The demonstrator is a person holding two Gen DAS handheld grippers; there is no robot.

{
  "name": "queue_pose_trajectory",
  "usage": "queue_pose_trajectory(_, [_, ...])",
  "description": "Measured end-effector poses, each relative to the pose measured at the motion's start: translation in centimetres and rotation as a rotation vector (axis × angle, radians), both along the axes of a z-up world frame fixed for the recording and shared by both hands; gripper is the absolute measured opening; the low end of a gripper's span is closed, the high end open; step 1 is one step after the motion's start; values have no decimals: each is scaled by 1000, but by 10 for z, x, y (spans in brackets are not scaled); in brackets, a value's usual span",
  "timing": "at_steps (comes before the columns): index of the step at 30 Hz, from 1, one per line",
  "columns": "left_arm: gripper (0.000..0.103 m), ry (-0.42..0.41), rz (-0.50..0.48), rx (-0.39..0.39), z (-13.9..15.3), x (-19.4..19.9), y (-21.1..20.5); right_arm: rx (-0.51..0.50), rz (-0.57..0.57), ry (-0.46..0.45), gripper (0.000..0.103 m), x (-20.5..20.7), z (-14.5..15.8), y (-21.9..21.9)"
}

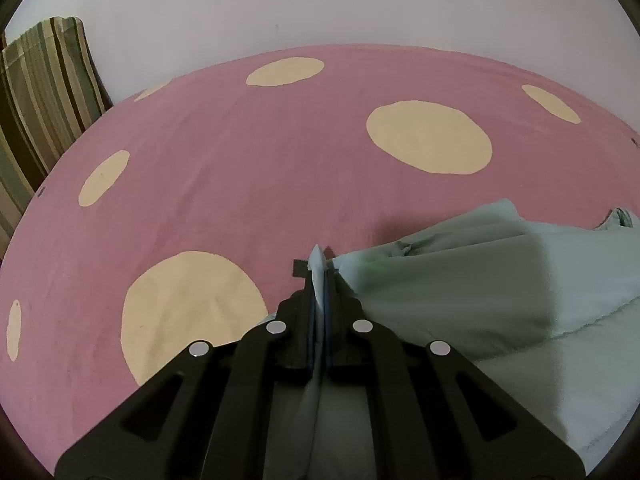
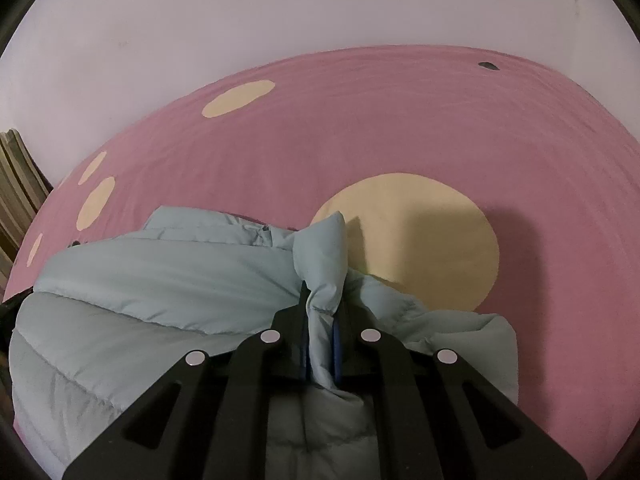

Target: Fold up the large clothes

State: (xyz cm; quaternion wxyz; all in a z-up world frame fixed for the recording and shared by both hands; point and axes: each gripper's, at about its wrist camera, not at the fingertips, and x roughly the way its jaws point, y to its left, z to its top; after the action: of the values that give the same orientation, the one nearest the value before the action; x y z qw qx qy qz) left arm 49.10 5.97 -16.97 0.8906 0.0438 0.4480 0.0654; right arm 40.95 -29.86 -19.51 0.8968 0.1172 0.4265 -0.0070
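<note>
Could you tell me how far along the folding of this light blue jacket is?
Done: both grippers have hold of the jacket. In hand: left gripper and right gripper are shut on its fabric over the pink bedspread. Left: it lies bunched, with no neat fold visible.

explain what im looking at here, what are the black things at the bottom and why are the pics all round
Each picture comes from a small wide-angle camera fixed on a hand-held clamp tool, which is why the views bulge into a circle. A person holds one tool in each hand; no robot arm is involved. The black shapes are each tool's two fingers, seen from behind. One picture looks along the left gripper, the other along the right gripper. Both are shut on a pale blue puffy jacket, each pinching a fold of its fabric. The jacket lies on a pink bedsheet with big cream dots. A striped cushion leans at the far left, against a plain wall.
</note>
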Motion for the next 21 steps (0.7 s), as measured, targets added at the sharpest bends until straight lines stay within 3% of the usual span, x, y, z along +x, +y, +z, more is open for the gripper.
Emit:
queue_pose_trajectory(7, [3, -41, 10, -12, -4, -1, 1, 20, -9, -29, 7, -1, -5, -2])
queue_pose_trajectory(15, [4, -25, 8, -2, 0, 2, 1, 20, -9, -26, 7, -2, -4, -4])
queue_pose_trajectory(18, [14, -12, 22, 12, 2, 2, 2, 10, -6, -23, 10, -2, -1, -3])
queue_pose_trajectory(20, [33, -5, 51, 32, 7, 1, 6, 2, -4, -19, 10, -1, 2, -2])
queue_pose_trajectory(21, [37, 3, 63, 25, 10, 0, 10, 1, -4, -15, 10, -1, 4, -2])
